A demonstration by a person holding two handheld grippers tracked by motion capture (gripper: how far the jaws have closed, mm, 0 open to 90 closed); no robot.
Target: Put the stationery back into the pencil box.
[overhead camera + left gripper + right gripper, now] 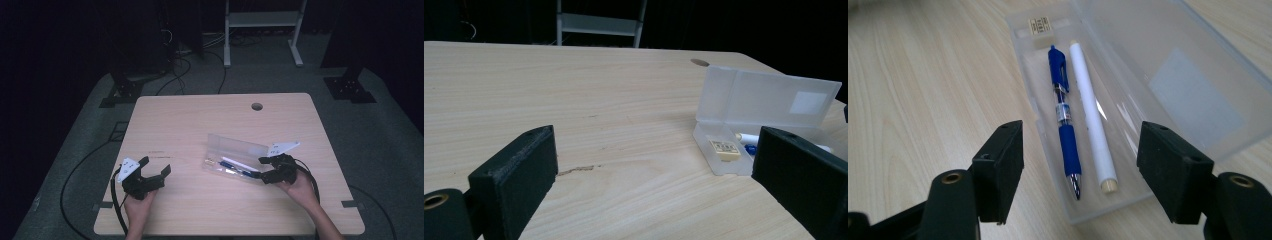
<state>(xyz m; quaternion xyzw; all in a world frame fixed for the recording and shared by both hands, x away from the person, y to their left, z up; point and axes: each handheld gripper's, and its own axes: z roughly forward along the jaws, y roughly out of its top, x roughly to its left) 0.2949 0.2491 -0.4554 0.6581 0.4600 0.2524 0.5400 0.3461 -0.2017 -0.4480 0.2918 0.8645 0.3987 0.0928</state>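
Observation:
A clear plastic pencil case (235, 150) lies open on the wooden table (200, 115), right of centre, its lid tilted back. Inside lie a blue pen (1063, 110), a white pen (1090, 115) and a small eraser (1039, 26) at the far end. My right gripper (264, 170) is at the case's right end; in the right gripper view its jaws (1083, 145) stand open on either side of the tray's near end, touching neither pen. My left gripper (156, 166) rests open near the table's front left, with nothing between its jaws (656, 150). From there the case (764, 100) and eraser (724, 149) lie off to the right.
A round cable hole (257, 106) sits near the table's far edge. Bare wood stretches between the two grippers and behind the case. Beyond the table, black cables (175, 75) run across the grey floor and a white metal frame (262, 20) stands at the back.

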